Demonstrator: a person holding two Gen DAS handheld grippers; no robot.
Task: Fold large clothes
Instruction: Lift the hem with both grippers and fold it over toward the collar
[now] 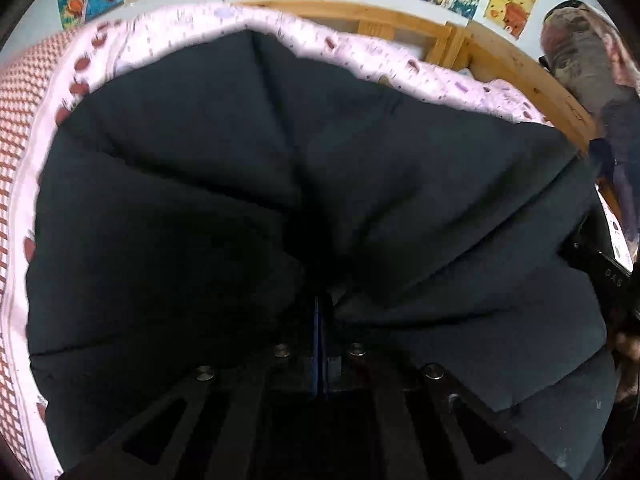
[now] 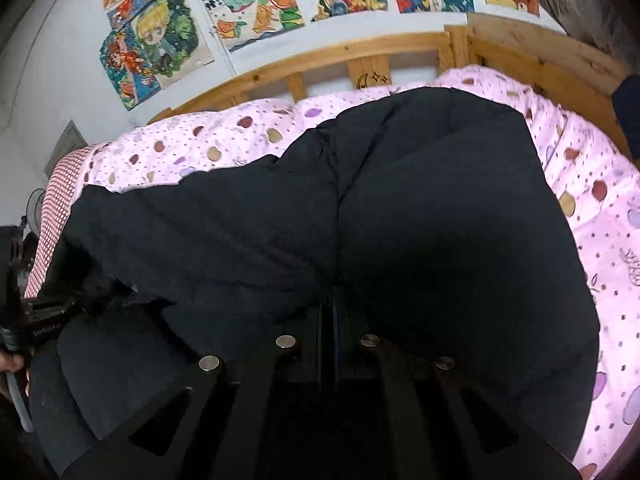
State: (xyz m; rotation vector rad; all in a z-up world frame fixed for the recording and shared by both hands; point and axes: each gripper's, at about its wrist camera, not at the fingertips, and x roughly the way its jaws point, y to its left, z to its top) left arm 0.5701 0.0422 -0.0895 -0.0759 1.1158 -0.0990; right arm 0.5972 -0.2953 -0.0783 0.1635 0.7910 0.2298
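A large black padded jacket [image 1: 224, 184] fills the left wrist view, and deep creases run from it into my left gripper [image 1: 322, 300], which is shut on its fabric. In the right wrist view the same black jacket [image 2: 420, 216] lies spread over the bed, and my right gripper [image 2: 332, 296] is shut on a fold of it at a seam. Each view also shows the other tool at its edge: the right gripper [image 1: 608, 276] far right, the left gripper [image 2: 44, 320] far left, both against the jacket's edge. The fingertips are buried in cloth.
The jacket lies on a pink spotted bedsheet [image 2: 608, 240] over a red-checked mattress edge [image 2: 56, 208]. A wooden bed rail [image 2: 360, 56] runs along the far side under a wall of colourful posters [image 2: 256, 4]. A person's torso [image 1: 588, 64] stands at the right.
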